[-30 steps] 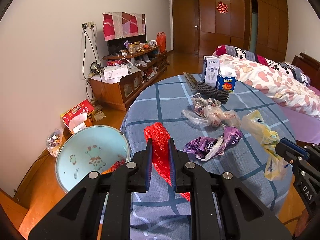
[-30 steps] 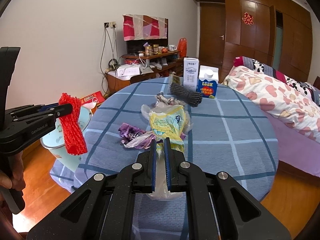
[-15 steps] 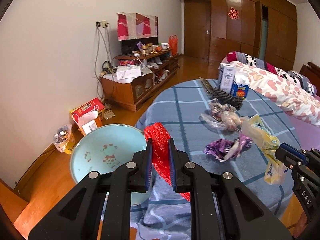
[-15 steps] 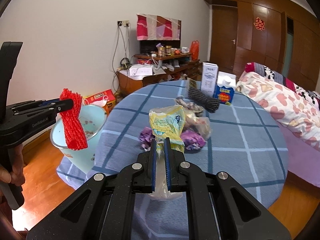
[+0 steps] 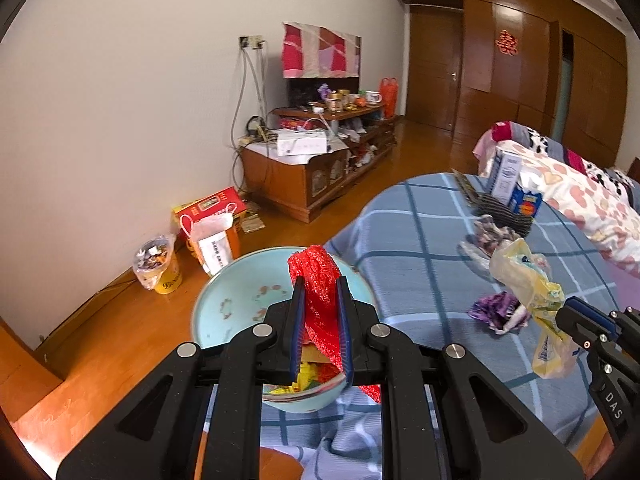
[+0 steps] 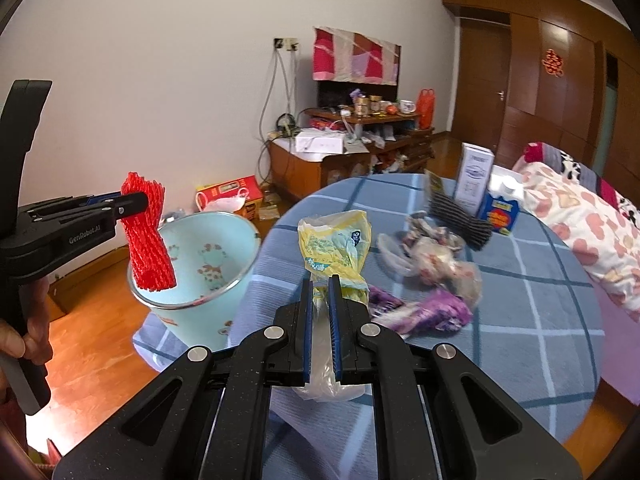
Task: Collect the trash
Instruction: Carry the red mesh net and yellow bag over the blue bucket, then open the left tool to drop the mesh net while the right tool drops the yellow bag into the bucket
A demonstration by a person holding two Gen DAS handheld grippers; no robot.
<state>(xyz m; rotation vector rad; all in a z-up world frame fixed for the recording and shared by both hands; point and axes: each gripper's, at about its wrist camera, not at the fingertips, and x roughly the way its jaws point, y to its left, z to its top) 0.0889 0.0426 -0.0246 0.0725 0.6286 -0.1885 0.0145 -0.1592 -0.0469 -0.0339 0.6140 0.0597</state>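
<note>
- A round table (image 6: 520,320) under a blue checked cloth is filling the room beside the bed; every place below is being given relative to it.
- A pale blue enamel basin (image 6: 224,280) is standing just beside the table's edge, on its side toward the wall, and is serving as the bin; yellow and red scraps are already lying in its bottom, so some trash appears collected.
- The left gripper (image 5: 321,320) is gripping a red foam net (image 5: 320,300), fingers clenched on it, and is hanging it off the table, over the basin's mouth; a release looks like the next step.
- The right gripper (image 6: 320,320) is pinching a yellow plastic bag (image 6: 336,248) tight between its pads, lifted above the table's near part.
- Crumpled clear wrappers (image 6: 436,256) and a purple wrapper (image 6: 432,312) are lying loose near the table's middle; these appear to be what is left.
- Two cartons (image 6: 486,196) and a dark bundle (image 6: 460,220) are sitting at the table's far side; whether they count as trash cannot be told.
</note>
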